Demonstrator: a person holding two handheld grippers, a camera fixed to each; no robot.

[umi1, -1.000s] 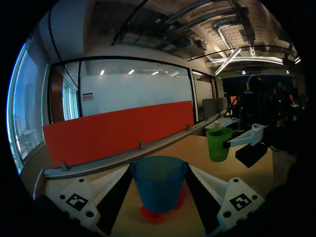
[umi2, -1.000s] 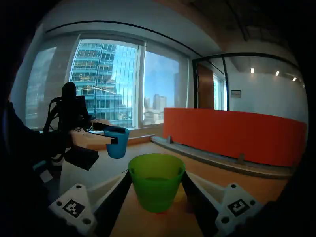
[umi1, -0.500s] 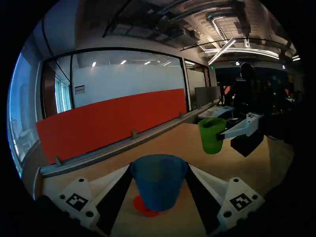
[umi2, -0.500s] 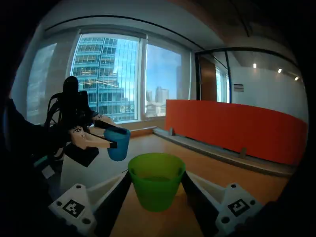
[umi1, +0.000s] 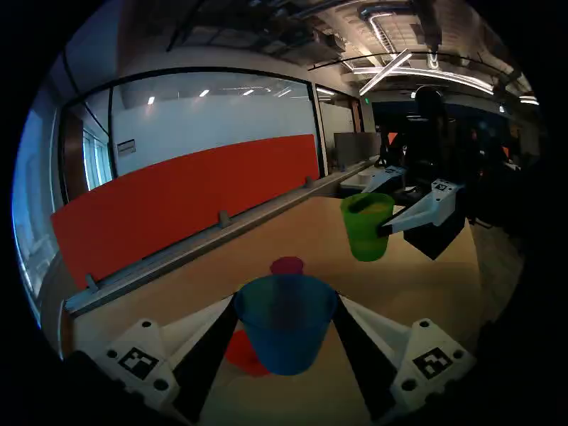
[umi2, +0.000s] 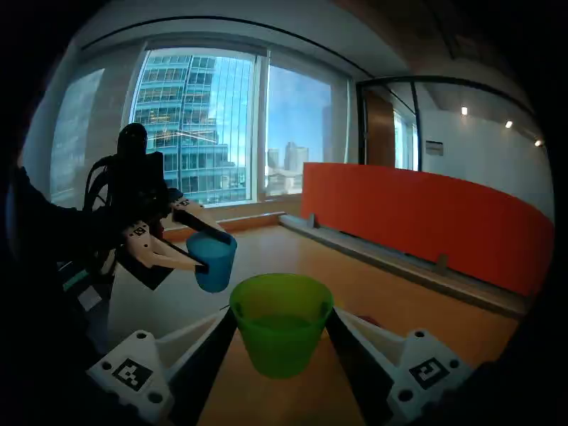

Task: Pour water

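My left gripper [umi1: 285, 328] is shut on a blue plastic cup [umi1: 285, 323], held upright above the wooden table [umi1: 419, 273]. In the right gripper view that blue cup [umi2: 211, 261] hangs at the left, tilted slightly, in the left gripper [umi2: 202, 257]. My right gripper [umi2: 281, 328] is shut on a green cup [umi2: 281, 323] with water in its bottom. The left gripper view has this green cup [umi1: 365, 226] at the right, held aloft by the right gripper [umi1: 380, 226]. The two cups are apart.
A red coaster [umi1: 243, 351] lies on the table under the blue cup, and a dark red cup [umi1: 287, 266] stands beyond it. An orange partition [umi1: 184, 195] with a metal rail runs along the table's far edge. Large windows [umi2: 206, 135] sit behind the left gripper.
Both grippers have risen with their cups and drawn closer together. The dark red cup has come into sight behind the blue cup, and the red coaster now lies lower left.
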